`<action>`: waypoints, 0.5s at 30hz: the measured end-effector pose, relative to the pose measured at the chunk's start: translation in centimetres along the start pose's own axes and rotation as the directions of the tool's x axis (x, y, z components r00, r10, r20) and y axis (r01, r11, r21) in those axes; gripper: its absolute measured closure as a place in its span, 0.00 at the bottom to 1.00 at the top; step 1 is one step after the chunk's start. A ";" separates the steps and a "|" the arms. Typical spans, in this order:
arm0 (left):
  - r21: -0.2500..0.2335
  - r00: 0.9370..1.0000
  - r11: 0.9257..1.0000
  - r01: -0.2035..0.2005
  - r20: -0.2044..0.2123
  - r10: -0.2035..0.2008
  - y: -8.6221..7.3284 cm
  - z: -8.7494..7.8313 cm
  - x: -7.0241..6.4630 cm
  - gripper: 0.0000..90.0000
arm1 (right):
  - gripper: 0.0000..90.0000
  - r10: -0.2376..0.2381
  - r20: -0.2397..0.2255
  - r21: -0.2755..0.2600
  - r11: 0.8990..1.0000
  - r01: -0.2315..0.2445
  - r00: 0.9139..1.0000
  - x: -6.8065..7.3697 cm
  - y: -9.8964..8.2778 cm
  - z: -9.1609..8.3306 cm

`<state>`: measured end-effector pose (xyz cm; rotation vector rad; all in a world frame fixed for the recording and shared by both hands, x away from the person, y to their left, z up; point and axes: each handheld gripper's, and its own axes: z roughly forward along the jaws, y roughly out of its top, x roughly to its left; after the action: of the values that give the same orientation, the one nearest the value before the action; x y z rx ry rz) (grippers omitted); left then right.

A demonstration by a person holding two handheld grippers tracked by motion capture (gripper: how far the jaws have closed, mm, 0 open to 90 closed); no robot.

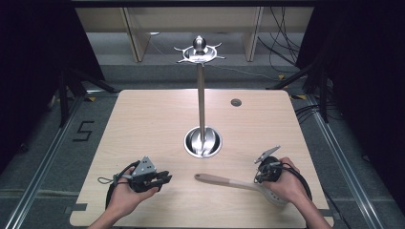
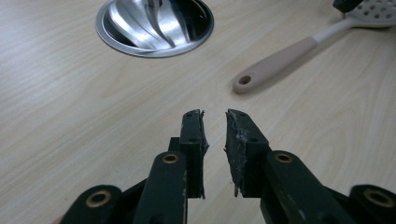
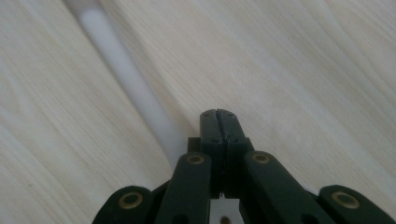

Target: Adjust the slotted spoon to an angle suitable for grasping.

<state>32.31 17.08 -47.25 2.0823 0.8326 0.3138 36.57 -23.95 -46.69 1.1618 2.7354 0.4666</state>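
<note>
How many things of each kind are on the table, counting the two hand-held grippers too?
Slotted spoon: 1
Metal stand with a round base and a pole: 1
Grippers: 2, the left gripper and the right gripper
Total: 4

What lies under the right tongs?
Under the right tongs, jaws shut, the slotted spoon lies on the wooden table. Its perforated head is partly covered by the hand.
</note>
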 end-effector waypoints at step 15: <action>0.041 0.992 0.998 -0.057 0.117 0.052 2.0 2.4 -3.1 0.89 | 1.00 0.051 0.040 -0.002 0.999 -0.051 0.998 -1.0 0.3 -0.2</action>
<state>32.10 12.74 -46.85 2.1457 0.7207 0.2029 37.41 -24.52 -46.45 1.2290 2.6771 0.4462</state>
